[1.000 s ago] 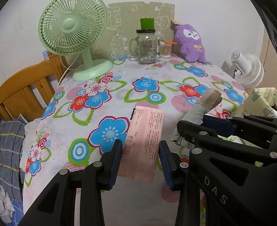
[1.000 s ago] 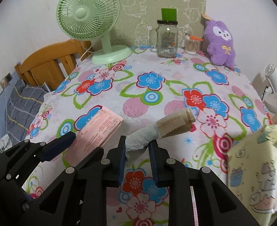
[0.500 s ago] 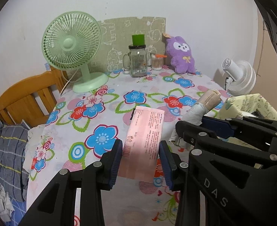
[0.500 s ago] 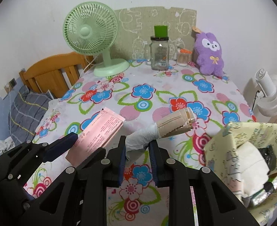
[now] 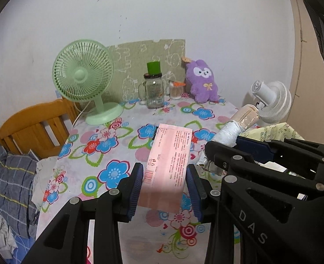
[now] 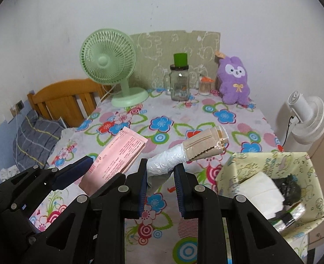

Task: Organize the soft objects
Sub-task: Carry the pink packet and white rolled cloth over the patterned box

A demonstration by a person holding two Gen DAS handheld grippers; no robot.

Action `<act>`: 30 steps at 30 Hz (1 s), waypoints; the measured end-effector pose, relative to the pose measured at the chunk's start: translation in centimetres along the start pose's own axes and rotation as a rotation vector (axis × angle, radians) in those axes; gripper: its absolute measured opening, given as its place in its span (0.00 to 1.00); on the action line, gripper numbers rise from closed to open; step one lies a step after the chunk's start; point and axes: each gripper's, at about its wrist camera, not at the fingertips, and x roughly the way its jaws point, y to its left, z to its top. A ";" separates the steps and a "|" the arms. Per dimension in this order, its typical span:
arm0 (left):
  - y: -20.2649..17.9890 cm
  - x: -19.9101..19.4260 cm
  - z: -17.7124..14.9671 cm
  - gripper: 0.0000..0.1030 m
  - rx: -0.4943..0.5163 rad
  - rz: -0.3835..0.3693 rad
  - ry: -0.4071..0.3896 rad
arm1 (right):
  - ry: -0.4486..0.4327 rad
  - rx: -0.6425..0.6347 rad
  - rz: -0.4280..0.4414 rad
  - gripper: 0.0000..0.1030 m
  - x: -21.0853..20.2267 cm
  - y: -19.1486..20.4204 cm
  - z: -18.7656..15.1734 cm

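Observation:
My left gripper [image 5: 164, 188] is shut on a flat pink packet [image 5: 169, 167] with printed text, held above the flowered tablecloth [image 5: 109, 154]. My right gripper [image 6: 159, 189] is shut on the white plastic end of a beige wrapped roll [image 6: 202, 146] that sticks out up and to the right. Each gripper shows in the other's view, with the pink packet [image 6: 118, 158] to the left and the roll [image 5: 238, 125] to the right. A yellow patterned fabric bin [image 6: 302, 167] at the right holds a white folded item [image 6: 259, 189] and dark things.
At the back of the table stand a green fan [image 6: 109, 66], a glass jar [image 6: 179, 85] with a green cup on top, a small container of cotton swabs [image 6: 204, 87] and a purple plush toy [image 6: 235, 81]. A white fan [image 6: 307, 118] stands at the right, a wooden bed frame [image 6: 63, 96] at the left.
Both grippers rose and drew back from the table with the packet and roll still held. More wall and the yellow bin have come into view.

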 end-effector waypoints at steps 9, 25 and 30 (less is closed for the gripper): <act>-3.0 -1.8 1.4 0.39 0.030 -0.017 -0.045 | -0.071 -0.013 -0.025 0.25 -3.7 -2.4 0.4; -9.0 -2.3 2.0 0.39 0.099 -0.111 -0.064 | -0.112 0.045 -0.099 0.25 -6.9 -8.0 -0.8; -10.8 -1.8 2.6 0.39 0.126 -0.140 -0.055 | -0.117 0.066 -0.120 0.25 -7.2 -9.7 -0.9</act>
